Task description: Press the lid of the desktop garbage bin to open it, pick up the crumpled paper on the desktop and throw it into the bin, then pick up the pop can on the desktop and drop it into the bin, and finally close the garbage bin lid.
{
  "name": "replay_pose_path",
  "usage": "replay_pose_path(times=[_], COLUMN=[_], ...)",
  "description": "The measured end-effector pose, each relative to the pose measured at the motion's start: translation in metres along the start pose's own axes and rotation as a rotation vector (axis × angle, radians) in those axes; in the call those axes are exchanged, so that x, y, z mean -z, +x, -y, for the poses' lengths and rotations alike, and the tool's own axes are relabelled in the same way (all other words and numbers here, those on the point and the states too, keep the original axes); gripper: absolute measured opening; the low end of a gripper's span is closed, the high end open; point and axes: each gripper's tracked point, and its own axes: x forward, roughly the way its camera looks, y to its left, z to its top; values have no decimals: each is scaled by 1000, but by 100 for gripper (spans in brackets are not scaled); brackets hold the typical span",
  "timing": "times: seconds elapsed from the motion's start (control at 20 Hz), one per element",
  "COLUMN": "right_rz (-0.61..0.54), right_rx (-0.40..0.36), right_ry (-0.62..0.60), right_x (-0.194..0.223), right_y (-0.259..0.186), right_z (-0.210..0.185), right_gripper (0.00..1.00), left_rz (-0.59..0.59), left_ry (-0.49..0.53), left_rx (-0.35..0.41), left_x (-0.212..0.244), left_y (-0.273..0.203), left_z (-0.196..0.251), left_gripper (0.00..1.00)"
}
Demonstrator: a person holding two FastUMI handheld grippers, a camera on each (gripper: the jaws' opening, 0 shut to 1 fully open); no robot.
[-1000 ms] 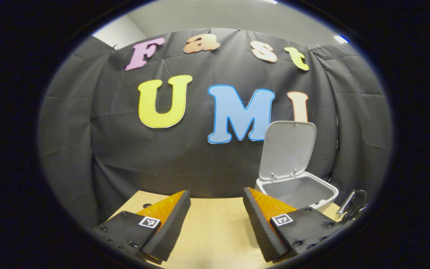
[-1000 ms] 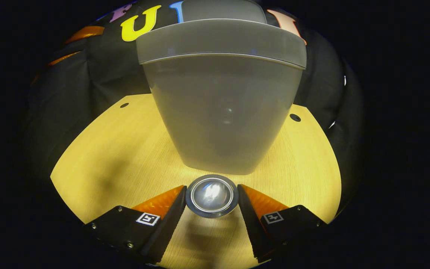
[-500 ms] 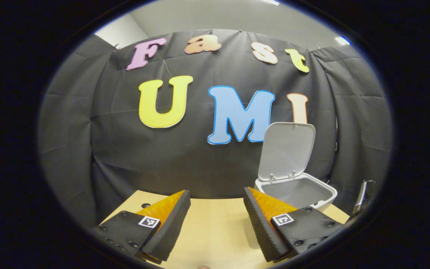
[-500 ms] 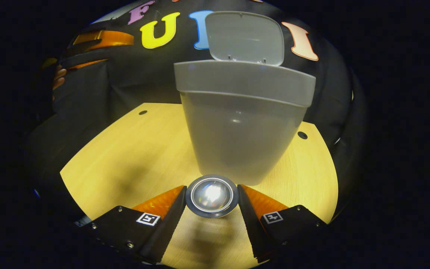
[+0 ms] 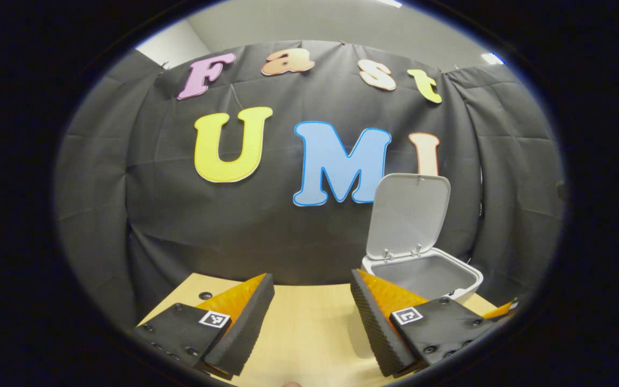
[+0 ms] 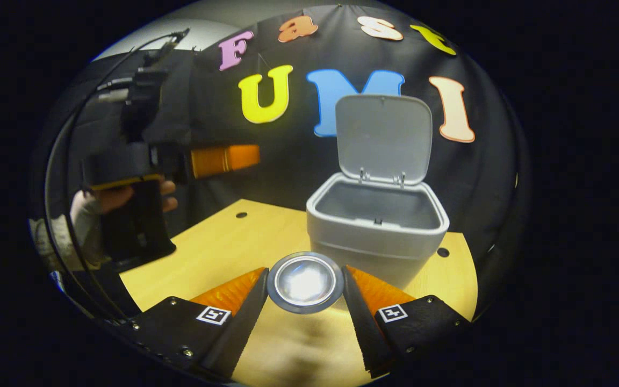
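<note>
The grey desktop bin (image 6: 376, 228) stands on the wooden desk with its lid (image 6: 383, 137) swung up against the back wall. My right gripper (image 6: 305, 285) is shut on the pop can (image 6: 305, 283), whose shiny round end faces the camera; it hangs above the desk, in front of the bin and below its rim. In the left gripper view the bin (image 5: 422, 277) sits at the right with its lid (image 5: 407, 215) upright. My left gripper (image 5: 312, 322) is open with nothing between its fingers, above the desk and left of the bin. The left gripper (image 6: 223, 159) is also seen in the right gripper view, held by a hand (image 6: 121, 196).
The wooden desk (image 6: 223, 252) has small round holes, one at its back left (image 6: 241, 215) and one right of the bin (image 6: 443, 252). Black cloth closes the booth behind and beside the desk. Cables (image 6: 73, 140) trail from the left gripper's body.
My right gripper has risen with the can and drawn back from the bin, so the bin's open mouth now shows. The left gripper has barely moved.
</note>
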Motion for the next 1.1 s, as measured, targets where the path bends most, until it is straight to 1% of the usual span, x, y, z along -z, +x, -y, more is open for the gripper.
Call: replay_pose_path(times=[0.1, 0.2, 0.3, 0.35, 0.45, 0.55, 0.75, 0.85, 0.9, 0.95, 1.1], right_rz=[74, 153, 238, 277, 324, 320, 270, 246, 236, 227, 212], right_rx=[-4, 13, 49, 70, 128, 186, 269, 285, 290, 298, 312], right_ry=[11, 23, 34, 39, 31, 17, -1, 6, 12, 17, 24], right_x=[-30, -60, -90, -102, -117, -121, -106, -98, -95, -92, -87], right_y=[-8, -19, -26, -31, -31, -23, -3, 4, 7, 10, 13], right_z=[1, 9, 22, 31, 53, 76, 108, 116, 120, 124, 131], right_gripper=[84, 84, 84, 84, 84, 84, 84, 84, 84, 84, 84], left_rz=[0, -3, -2, -1, -3, -4, 0, 0, 0, 0, -1], left_ry=[0, 2, 5, 6, 7, 10, 17, 23, 25, 25, 23], left_rx=[2, 2, 4, 5, 9, 12, 18, 17, 17, 15, 10], left_x=[0, 1, 0, 0, 0, 0, -2, -3, -3, -4, -3], left_y=[1, 1, 2, 3, 3, 4, 3, 4, 4, 4, 4], left_z=[0, 1, 3, 4, 6, 9, 14, 15, 15, 15, 14], left_gripper=[93, 93, 92, 96, 95, 94, 92, 92, 95, 93, 95])
